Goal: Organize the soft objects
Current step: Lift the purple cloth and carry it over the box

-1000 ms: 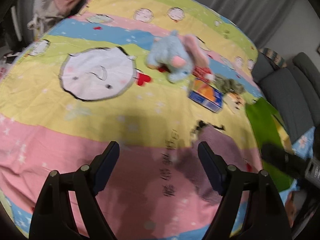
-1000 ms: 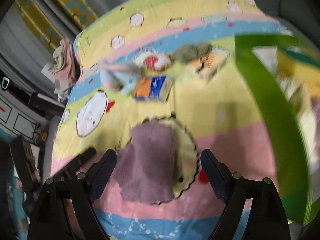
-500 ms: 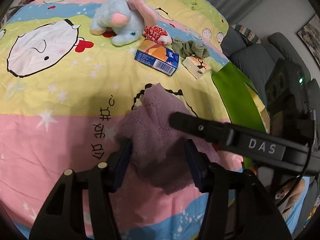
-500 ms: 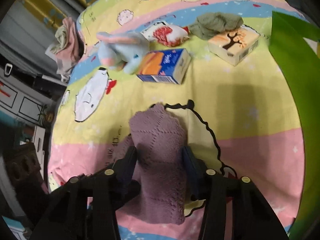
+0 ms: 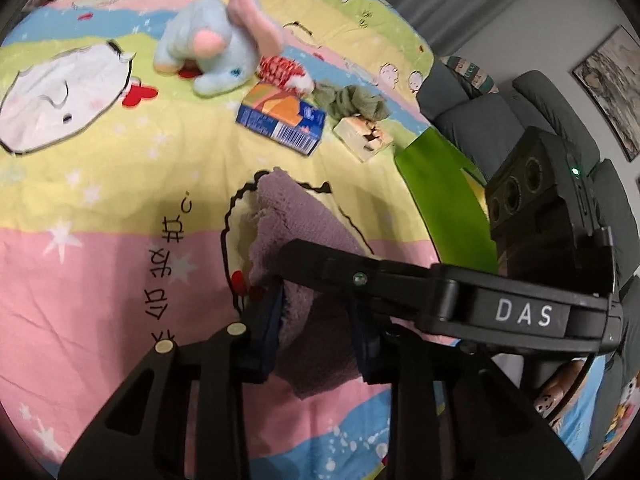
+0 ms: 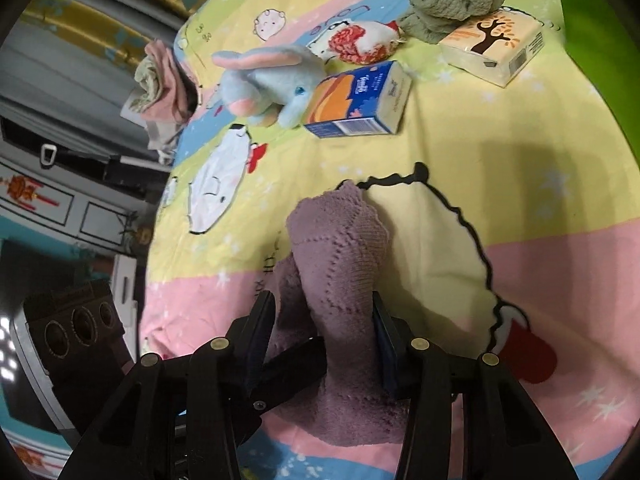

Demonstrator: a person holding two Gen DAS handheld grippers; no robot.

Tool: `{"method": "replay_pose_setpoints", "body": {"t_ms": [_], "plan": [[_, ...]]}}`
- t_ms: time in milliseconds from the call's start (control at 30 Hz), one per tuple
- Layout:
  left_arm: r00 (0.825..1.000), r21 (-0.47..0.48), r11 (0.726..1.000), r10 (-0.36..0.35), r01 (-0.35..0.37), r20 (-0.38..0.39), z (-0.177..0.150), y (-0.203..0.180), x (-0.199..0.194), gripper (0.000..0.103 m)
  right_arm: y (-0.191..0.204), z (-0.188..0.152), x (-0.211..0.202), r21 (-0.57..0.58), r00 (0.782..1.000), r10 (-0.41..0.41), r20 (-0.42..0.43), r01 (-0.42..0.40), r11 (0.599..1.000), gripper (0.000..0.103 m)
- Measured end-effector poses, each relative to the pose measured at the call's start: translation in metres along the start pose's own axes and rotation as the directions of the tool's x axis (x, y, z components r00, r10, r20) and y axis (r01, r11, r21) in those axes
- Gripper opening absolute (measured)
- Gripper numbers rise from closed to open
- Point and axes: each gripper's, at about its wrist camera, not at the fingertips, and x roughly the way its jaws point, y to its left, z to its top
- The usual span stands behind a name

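Both tools pinch the purple knitted cloth on the bed.

The left tool (image 5: 316, 332) has just been closing, and its pads now press a bunched near edge of the purple cloth (image 5: 296, 240), jaws narrowed to a small gap. The right tool (image 6: 324, 332) grips the same cloth (image 6: 340, 248) beside it, jaws partly closed with the fabric squeezed between them and raised into a peak. The cloth lies on the striped cartoon bedspread (image 5: 100, 240), over a pale scalloped print. Farther back lie a blue plush elephant (image 6: 272, 80), a blue and orange tissue pack (image 6: 360, 100), a red and white soft toy (image 6: 360, 40), a crumpled green cloth (image 6: 448, 4) and a cream tissue pack with a tree print (image 6: 492, 44).
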Motion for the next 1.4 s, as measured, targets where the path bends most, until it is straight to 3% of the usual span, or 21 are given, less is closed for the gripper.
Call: {"method": "replay_pose_setpoints", "body": {"t_ms": [200, 433, 633, 767, 1133, 1400], "plan": [[0.998, 0.088, 0.996, 0.029, -0.035, 0.063, 0.004, -0.021, -0.020, 0.027, 0.016, 0.000, -0.017, -0.020, 0.998, 0.046, 0.051, -0.045, 0.999, 0.049], [0.986, 0.199, 0.978, 0.022, -0.056, 0.168, 0.019, -0.064, -0.053, 0.027, 0.044, 0.005, -0.070, -0.092, 0.978, 0.091, 0.187, -0.075, 0.993, 0.049], [0.974, 0.308, 0.950, -0.017, -0.056, 0.228, 0.032, -0.116, -0.064, 0.027, 0.041, 0.004, -0.130, -0.112, 0.934, 0.104, 0.342, -0.069, 0.991, 0.049], [0.969, 0.407, 0.911, -0.041, -0.064, 0.244, 0.032, -0.158, -0.051, 0.027, 0.021, 0.003, -0.165, -0.089, 0.897, 0.078, 0.434, -0.043, 0.995, 0.049], [0.985, 0.485, 0.872, -0.137, 0.069, 0.107, 0.038, -0.216, 0.021, 0.027, -0.056, 0.005, -0.215, 0.119, 0.830, -0.099, 0.549, 0.040, 0.992, 0.049], [0.983, 0.496, 0.851, -0.179, 0.172, -0.034, 0.035, -0.246, 0.078, 0.027, -0.110, 0.000, -0.233, 0.261, 0.813, -0.210, 0.543, 0.074, 0.962, 0.049]]}}
